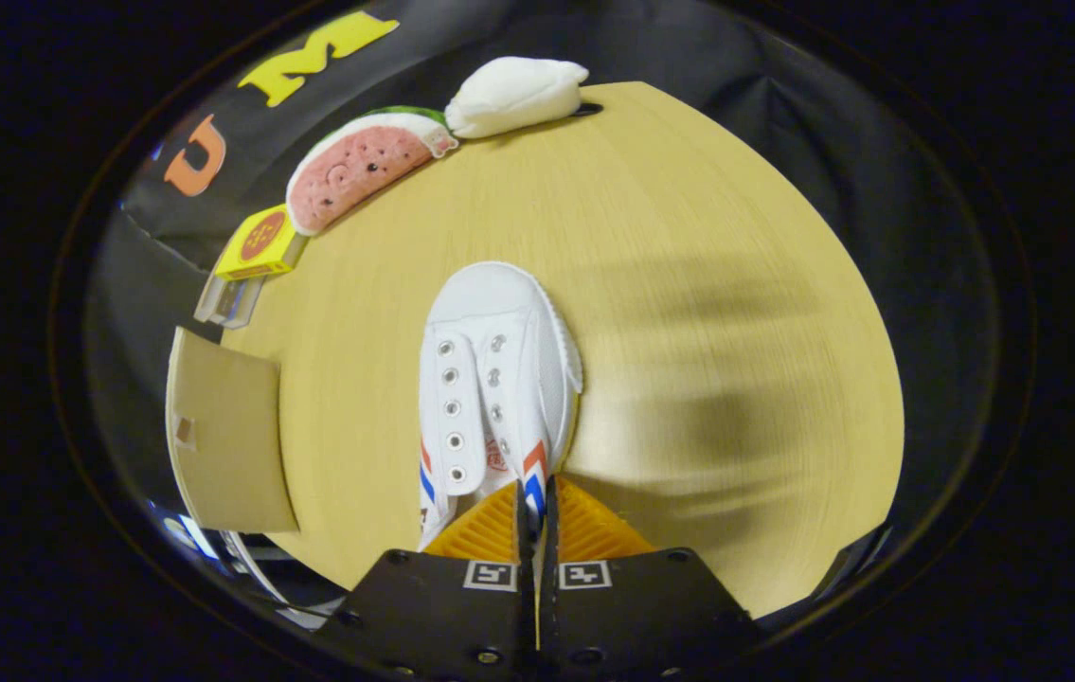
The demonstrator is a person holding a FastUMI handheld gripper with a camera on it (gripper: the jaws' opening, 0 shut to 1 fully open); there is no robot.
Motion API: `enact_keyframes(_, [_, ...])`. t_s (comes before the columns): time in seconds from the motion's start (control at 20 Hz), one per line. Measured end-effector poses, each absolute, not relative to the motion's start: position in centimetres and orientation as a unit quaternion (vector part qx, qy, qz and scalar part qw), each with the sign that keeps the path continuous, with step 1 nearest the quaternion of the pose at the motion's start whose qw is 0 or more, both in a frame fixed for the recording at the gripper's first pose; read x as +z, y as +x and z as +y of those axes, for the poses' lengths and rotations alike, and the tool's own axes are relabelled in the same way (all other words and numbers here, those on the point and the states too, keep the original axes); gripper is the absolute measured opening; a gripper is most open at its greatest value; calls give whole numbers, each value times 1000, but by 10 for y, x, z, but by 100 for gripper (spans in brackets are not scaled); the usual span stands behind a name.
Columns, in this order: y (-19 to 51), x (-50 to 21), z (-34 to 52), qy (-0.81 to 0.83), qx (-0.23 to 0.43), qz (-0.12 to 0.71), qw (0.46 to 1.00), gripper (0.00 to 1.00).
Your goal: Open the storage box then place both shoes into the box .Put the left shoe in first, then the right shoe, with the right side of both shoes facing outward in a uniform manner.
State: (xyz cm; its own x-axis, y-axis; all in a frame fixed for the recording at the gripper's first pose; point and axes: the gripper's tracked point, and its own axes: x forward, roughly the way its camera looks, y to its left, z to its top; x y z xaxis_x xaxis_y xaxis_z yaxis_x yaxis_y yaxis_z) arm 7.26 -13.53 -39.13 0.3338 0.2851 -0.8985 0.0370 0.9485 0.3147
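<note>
Gripper (537, 497) closed down narrow on rear collar of the white canvas shoe (497, 379), both fingers pinching the thin heel-side wall; barely a slit between pads. Shoe hangs/extends straight ahead of fingers, toe pointing away, over wooden table (689, 284); whether sole touches tabletop — can't tell. No laces in eyelets, tongue loose. Red/blue stripes near the grip.

Handling, as judged: light, canvas upper soft & floppy, rubber sole stiffer, toe cap firm. Collar pinch likely lets toe sag or swing; firmer hold probably at heel counter. Not fragile, cloth not slippery.

Cardboard flap (234, 436), prob. part of the storage box, w/ clear plastic edge below it, sits left of the fingers. Beyond shoe at table's far edge: watermelon plush (357, 170), white plush (513, 95), yellow box (258, 244).
</note>
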Motion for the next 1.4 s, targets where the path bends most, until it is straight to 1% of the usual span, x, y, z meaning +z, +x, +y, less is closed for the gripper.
enact_keyframes(0.15, [61,-379,-124,150,89,565,807,1])
enact_keyframes(0.35, [45,-333,-88,162,125,541,816,1])
enact_keyframes(0.65, [30,-249,-4,174,179,495,833,1])
enact_keyframes(0.95, [16,-196,114,170,207,473,839,1])
enact_keyframes(1.15, [7,-185,197,147,227,462,845,1])
enact_keyframes(1.4, [1,-219,255,102,215,466,852,1])
